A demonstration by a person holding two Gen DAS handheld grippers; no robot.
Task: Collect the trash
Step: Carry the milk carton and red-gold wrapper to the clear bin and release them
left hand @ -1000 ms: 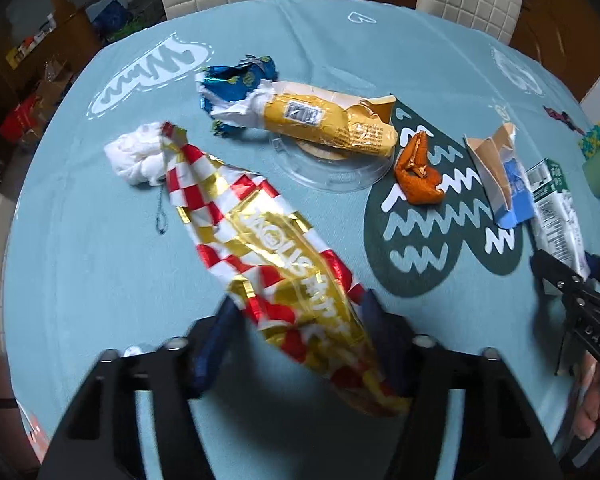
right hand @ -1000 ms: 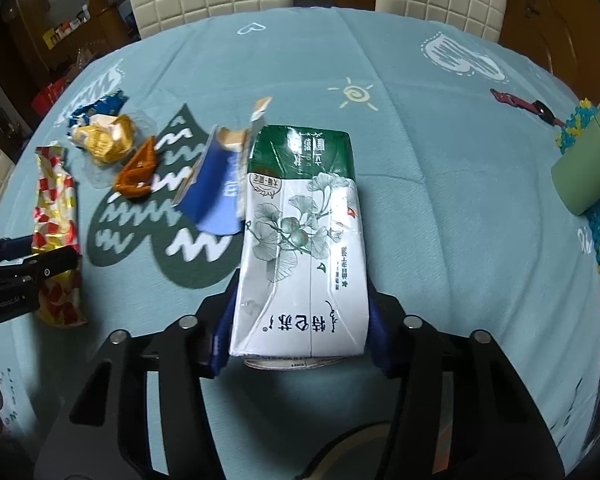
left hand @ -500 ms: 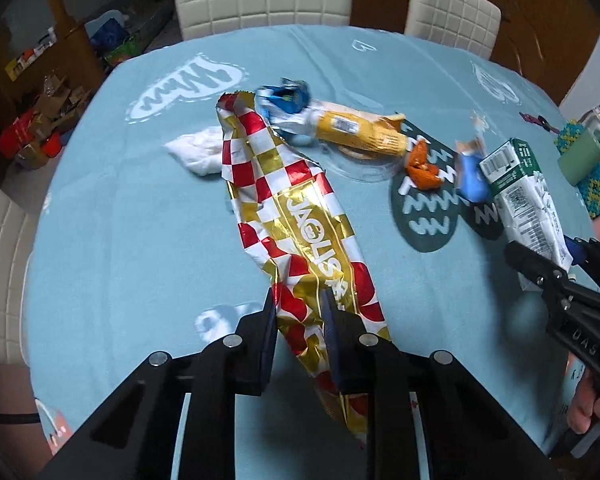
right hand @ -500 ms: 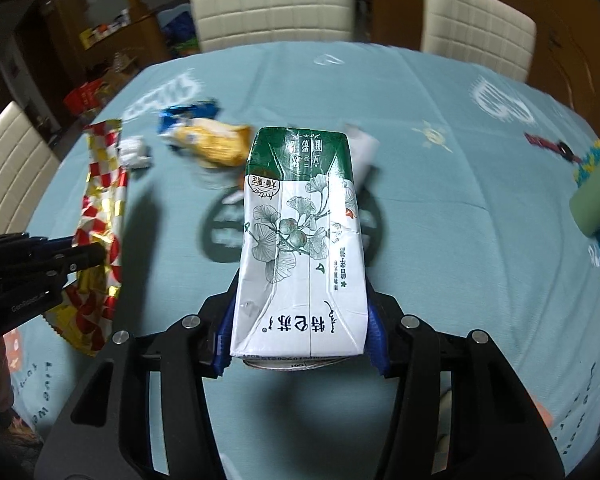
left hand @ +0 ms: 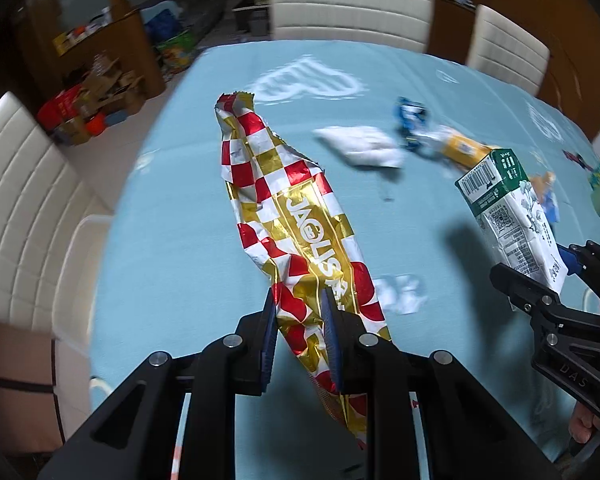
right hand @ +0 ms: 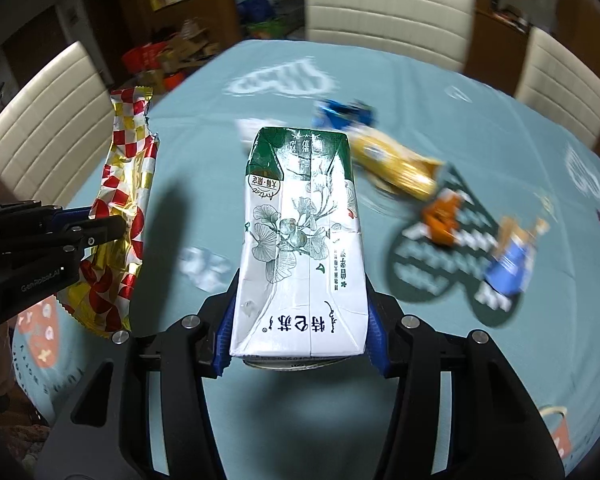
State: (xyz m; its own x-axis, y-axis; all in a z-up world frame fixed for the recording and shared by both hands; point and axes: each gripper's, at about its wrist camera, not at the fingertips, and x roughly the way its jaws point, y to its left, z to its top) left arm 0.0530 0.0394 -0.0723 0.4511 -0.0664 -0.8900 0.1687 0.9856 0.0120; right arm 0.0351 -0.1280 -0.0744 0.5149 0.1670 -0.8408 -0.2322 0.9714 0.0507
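**Two pieces in hand, both clear of the tablecloth**

A round table under a light-blue printed tablecloth (left hand: 172, 240), cream chairs around it, clutter on the floor beyond. The left gripper (left hand: 300, 320) is clenched on a crinkled red, white and gold checked foil wrapper (left hand: 292, 200), raised off the cloth. The right gripper (right hand: 300, 328) grasps a white and green paper carton (right hand: 300, 232) by its sides, just right of the wrapper. To do this carry well, keep both grips firm; the foil hangs limp and could slip or snag. Beyond the carton, a white crumpled tissue (left hand: 360, 146), a yellow wrapper (right hand: 392, 164) and an orange scrap (right hand: 442, 216) lie waiting.
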